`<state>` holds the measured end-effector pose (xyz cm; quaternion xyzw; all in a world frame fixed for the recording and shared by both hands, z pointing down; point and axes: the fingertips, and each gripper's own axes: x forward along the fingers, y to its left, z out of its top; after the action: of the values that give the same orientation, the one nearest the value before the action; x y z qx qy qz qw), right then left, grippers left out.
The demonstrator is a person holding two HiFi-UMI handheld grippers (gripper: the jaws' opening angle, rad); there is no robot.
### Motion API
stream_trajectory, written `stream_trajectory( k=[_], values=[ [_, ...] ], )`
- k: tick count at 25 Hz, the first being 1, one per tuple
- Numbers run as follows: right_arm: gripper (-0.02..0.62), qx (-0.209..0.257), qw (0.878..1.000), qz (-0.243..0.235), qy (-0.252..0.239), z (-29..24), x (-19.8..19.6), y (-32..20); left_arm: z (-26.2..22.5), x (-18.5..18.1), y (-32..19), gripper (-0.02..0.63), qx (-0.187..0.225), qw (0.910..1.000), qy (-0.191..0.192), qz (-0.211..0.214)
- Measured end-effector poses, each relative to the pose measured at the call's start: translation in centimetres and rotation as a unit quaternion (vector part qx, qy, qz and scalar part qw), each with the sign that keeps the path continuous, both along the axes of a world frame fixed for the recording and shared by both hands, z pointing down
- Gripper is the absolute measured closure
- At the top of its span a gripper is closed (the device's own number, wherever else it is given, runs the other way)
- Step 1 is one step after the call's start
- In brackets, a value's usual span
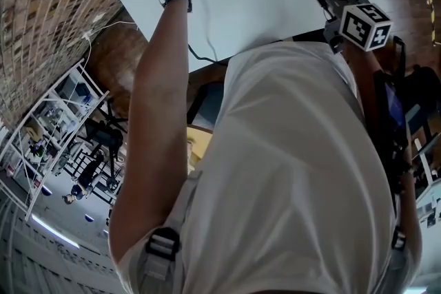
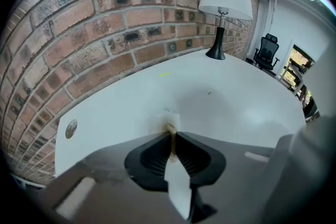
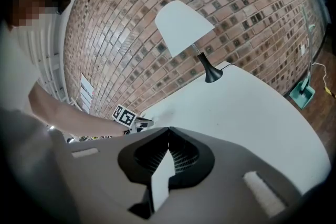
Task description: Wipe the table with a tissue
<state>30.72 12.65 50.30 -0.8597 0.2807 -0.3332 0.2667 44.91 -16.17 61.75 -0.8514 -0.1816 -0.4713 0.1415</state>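
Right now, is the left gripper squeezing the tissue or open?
Shut on it. The left gripper has its jaws pinched on the tissue, which pokes out at their tips onto the table.

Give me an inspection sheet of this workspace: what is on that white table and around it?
Surface: white table, with a round hole near one corner.
Job's things: tissue, a small wad with a brownish stain, down on the table.
Clutter: table lamp at the far end by the wall; nothing else seen.
Grippers: left gripper shut on the tissue; right gripper shut, empty, by the table's near edge.
Cables: thin cable below the table's edge.
Surroundings: brick wall, office chair, shelving.
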Motion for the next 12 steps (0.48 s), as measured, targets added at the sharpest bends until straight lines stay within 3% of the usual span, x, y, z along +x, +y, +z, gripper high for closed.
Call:
stream_trajectory(
  k=[6, 12],
  values=[
    [0.588, -0.014, 1.0, -0.005, -0.002, -0.1, 1.1, -0.2, 1.6, -2.3, 3.0, 0.566, -0.034, 0.999, -0.023, 0.02],
    [0.588, 0.007, 1.0, -0.026, 0.003, 0.1, 2.0, -1.7, 0.6, -3.9, 4.7, 0.566, -0.046, 0.9987, -0.016, 0.013]
  ],
)
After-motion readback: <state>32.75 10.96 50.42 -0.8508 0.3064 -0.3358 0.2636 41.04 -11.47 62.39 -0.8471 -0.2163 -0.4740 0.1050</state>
